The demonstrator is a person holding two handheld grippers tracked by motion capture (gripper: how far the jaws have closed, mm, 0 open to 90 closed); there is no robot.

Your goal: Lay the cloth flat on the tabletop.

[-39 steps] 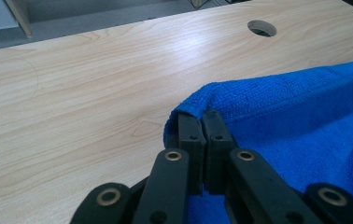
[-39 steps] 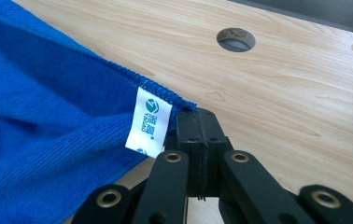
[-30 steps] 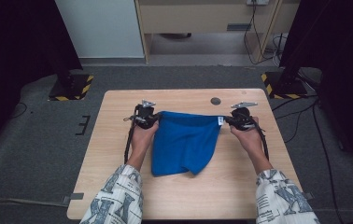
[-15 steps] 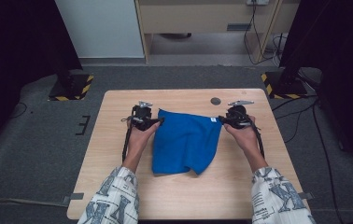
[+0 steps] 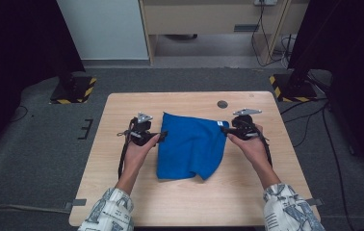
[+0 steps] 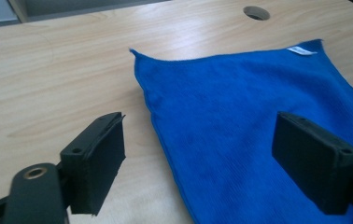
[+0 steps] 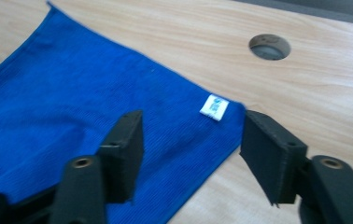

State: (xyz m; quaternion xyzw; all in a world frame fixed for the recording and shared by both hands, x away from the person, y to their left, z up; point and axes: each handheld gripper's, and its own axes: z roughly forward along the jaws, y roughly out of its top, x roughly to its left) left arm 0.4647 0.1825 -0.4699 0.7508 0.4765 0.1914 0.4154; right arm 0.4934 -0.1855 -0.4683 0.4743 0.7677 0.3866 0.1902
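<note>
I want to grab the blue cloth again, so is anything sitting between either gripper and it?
Nothing visible. The left gripper and the right gripper are both open right at the edges of the blue cloth, with just bare table around them.

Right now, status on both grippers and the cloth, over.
Left gripper open, jaws straddling the blue cloth's left edge. Right gripper open over the corner with the white tag. Cloth flat on the table, nothing in the way.
</note>
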